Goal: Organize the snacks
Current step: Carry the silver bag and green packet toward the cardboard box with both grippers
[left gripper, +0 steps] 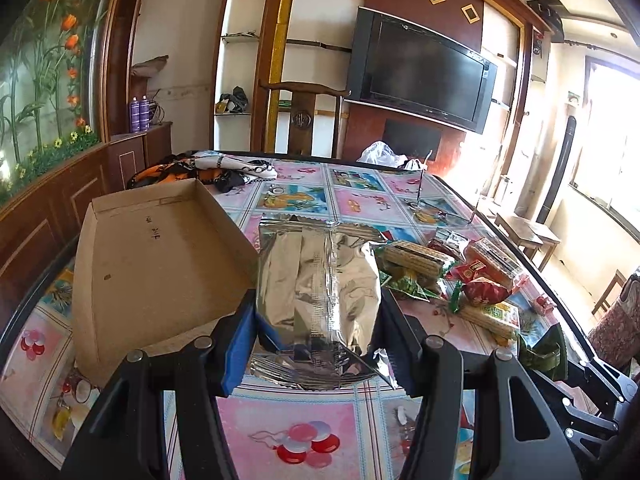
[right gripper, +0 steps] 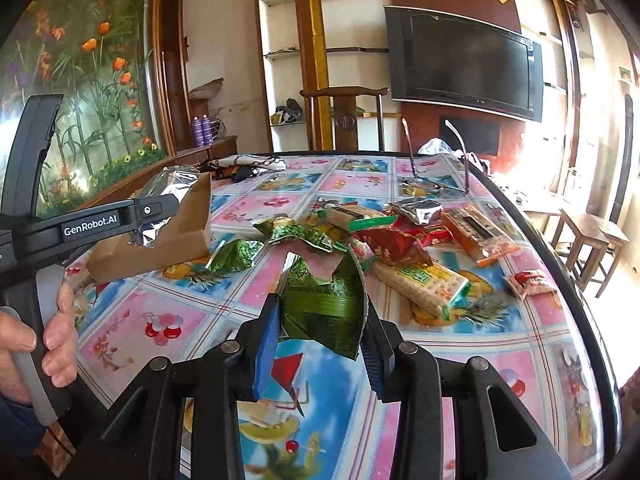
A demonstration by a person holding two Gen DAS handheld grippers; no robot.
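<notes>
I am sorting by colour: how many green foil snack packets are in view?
3. One green foil snack packet is clamped in the right gripper; a second green packet lies near the brown cardboard box; a third green packet beside the snack pile. Others may be hidden.

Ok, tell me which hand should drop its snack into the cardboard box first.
Left, probably. The left gripper holds the silver foil bag right beside the cardboard box. The right gripper grips a green packet nearer the snack pile, farther from the box, with the left gripper between them.
</notes>
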